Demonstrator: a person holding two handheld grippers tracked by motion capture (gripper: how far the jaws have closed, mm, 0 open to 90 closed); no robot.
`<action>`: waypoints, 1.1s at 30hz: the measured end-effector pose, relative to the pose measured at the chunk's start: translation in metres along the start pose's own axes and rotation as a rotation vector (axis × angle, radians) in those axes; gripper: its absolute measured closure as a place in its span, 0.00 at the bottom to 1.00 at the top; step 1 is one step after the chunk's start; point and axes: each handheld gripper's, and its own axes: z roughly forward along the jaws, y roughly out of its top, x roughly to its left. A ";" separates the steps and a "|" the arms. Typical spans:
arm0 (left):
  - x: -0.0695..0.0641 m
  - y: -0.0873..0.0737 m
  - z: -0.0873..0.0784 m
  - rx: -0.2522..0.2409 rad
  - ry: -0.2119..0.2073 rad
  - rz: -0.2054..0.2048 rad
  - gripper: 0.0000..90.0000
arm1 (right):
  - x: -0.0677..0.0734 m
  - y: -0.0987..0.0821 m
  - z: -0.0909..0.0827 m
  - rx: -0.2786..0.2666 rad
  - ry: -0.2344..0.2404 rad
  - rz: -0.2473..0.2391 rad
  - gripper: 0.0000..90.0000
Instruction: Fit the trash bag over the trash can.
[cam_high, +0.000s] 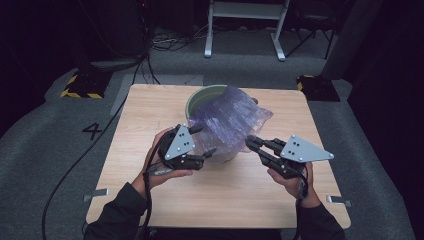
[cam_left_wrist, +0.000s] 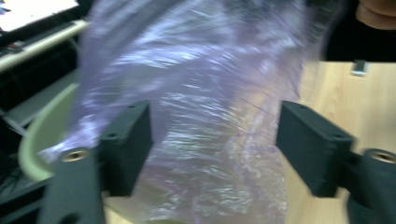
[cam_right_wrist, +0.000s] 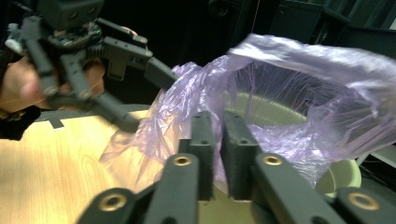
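Right gripper (cam_right_wrist: 215, 154): black two-jaw tool in the person's right hand (cam_high: 292, 182), its jaws nearly together and pinching a fold of the thin, crinkled, translucent purple plastic bag (cam_right_wrist: 299, 93); in the right gripper view the film runs down between the two pads.
Left gripper (cam_left_wrist: 212, 149): black two-jaw tool in the person's left hand (cam_high: 160, 165), jaws standing wide; in the left gripper view the purple film hangs in the gap, but neither pad presses on it.
Left gripper, side view: in the right gripper view it shows at upper left, one jaw tip at the bag's edge and the other lower, by the hanging film.
Purple plastic bag, place: draped over and into the round pale green plastic bucket (cam_high: 200, 97), its mouth open and billowing above the rim, its near side hanging toward the person between the two grippers.
Bag, mouth: the right gripper view looks into it, with the bucket's pale inner wall visible through the opening.
Pale green bucket, place: upright on the far middle of the square light wooden table (cam_high: 150, 200), mostly covered by the bag.
Grippers, relation: side by side on the near side of the bucket, the left one at the bag's left edge, the right one at its right edge.
Around the table: grey carpeted floor (cam_high: 45, 150) with a black cable (cam_high: 75, 165) trailing across it at the left.
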 end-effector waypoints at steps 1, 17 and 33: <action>-0.004 0.000 0.002 0.017 -0.005 0.021 0.23 | 0.000 0.001 0.001 -0.002 0.003 -0.001 0.97; -0.018 -0.008 0.020 0.109 0.130 0.073 0.20 | 0.007 0.021 0.007 -0.057 0.076 0.076 1.00; 0.005 -0.012 -0.004 0.008 0.165 -0.006 0.96 | 0.007 0.016 0.007 -0.021 -0.005 0.053 0.62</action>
